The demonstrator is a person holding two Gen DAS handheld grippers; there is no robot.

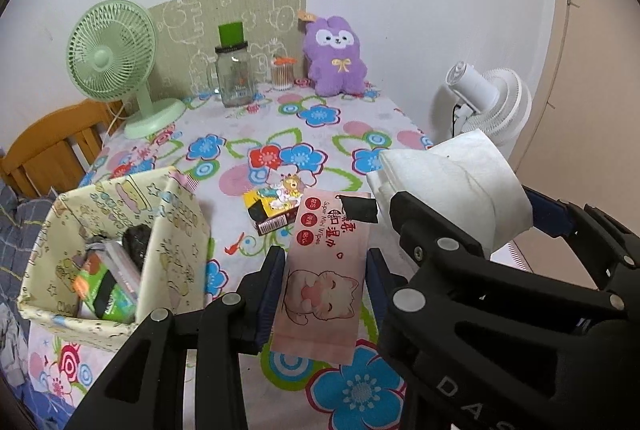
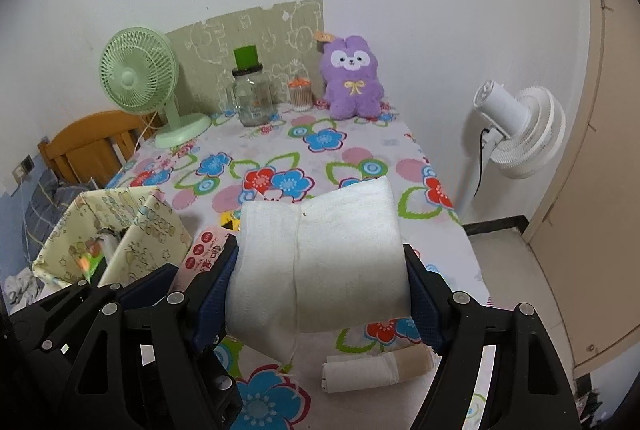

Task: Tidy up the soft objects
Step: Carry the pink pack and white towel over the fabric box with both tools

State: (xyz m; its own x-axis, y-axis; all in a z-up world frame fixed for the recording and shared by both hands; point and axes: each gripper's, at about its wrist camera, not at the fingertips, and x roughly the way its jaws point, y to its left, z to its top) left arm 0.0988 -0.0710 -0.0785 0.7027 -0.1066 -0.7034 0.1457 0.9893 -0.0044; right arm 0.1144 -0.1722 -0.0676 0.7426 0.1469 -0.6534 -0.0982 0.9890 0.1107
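Wipes pack (image 1: 326, 272), pink with a cat on it, is clamped across its width in my left tool (image 1: 326, 270) and hangs above the flowered table (image 1: 320, 117), just right of the fabric storage box (image 1: 120, 242). My right tool (image 2: 320, 270) is squeezed onto a folded white towel (image 2: 316, 266), also lifted off the table, close beside the left one.

My worry is crowding: both tools sit nearly touching, so swinging either load toward the box could knock the other. The slick pack could also slide down out of the pads, and the towel's loose fold could catch the box wall. A rolled cloth (image 2: 376, 368) lies below the right tool and could be nudged off the near edge.

Both tools point forward and slightly down, side by side.
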